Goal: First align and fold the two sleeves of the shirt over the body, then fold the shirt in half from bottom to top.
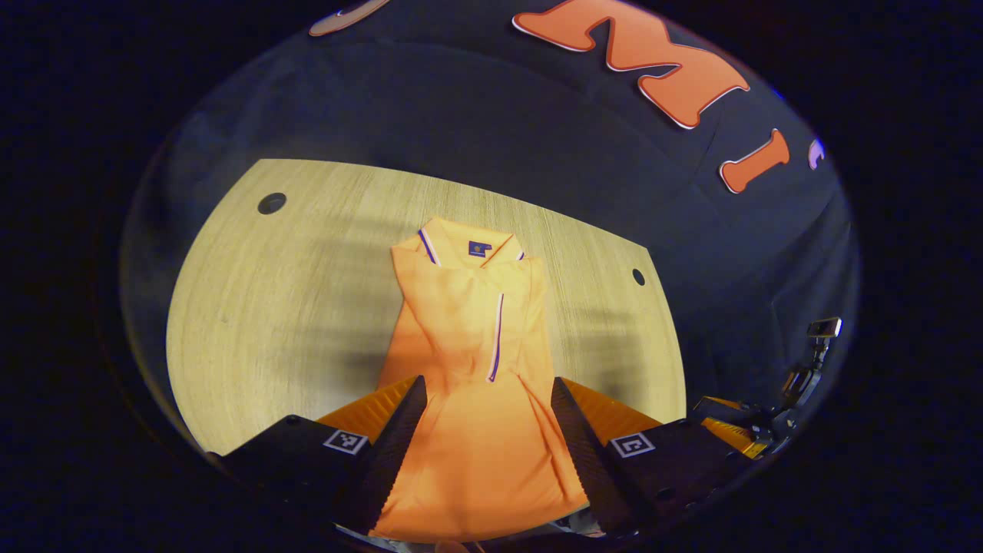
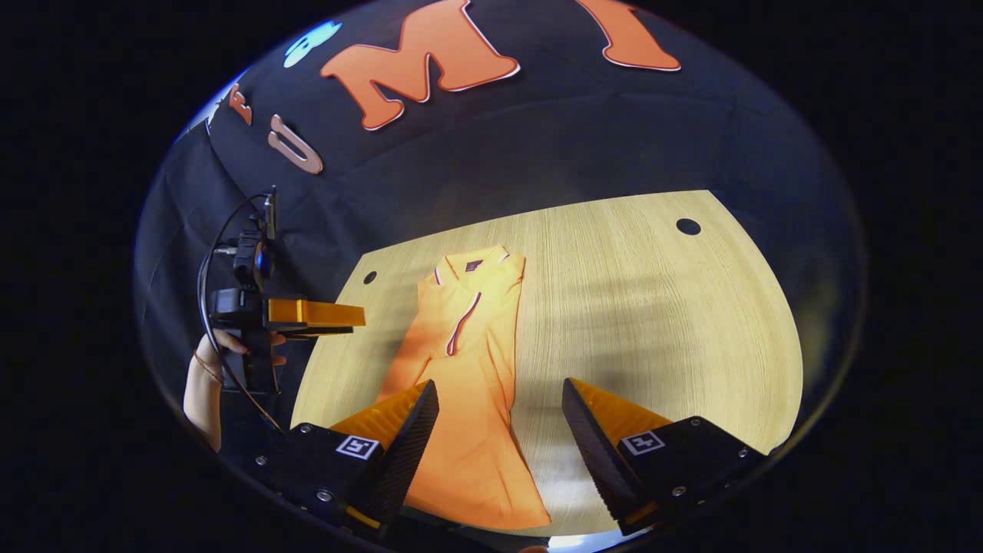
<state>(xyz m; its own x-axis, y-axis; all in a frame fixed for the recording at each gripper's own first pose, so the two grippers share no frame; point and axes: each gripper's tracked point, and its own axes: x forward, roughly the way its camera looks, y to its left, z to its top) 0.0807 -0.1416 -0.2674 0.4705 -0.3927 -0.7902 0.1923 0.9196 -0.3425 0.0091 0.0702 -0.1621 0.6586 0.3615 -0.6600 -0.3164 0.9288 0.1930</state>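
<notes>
- An orange polo shirt (image 1: 468,369) is lying flat on the wooden table (image 1: 269,307), sleeves folded over its body.
- The left gripper (image 1: 488,453) is hovering with jaws apart above the hem.
- The right gripper (image 2: 499,453) is hovering likewise, holding nothing.

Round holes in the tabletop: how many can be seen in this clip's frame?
2. One hole sits near the table's far corner left of the shirt's collar, the other hole near the far corner right of it. The shirt could hide more.
</notes>
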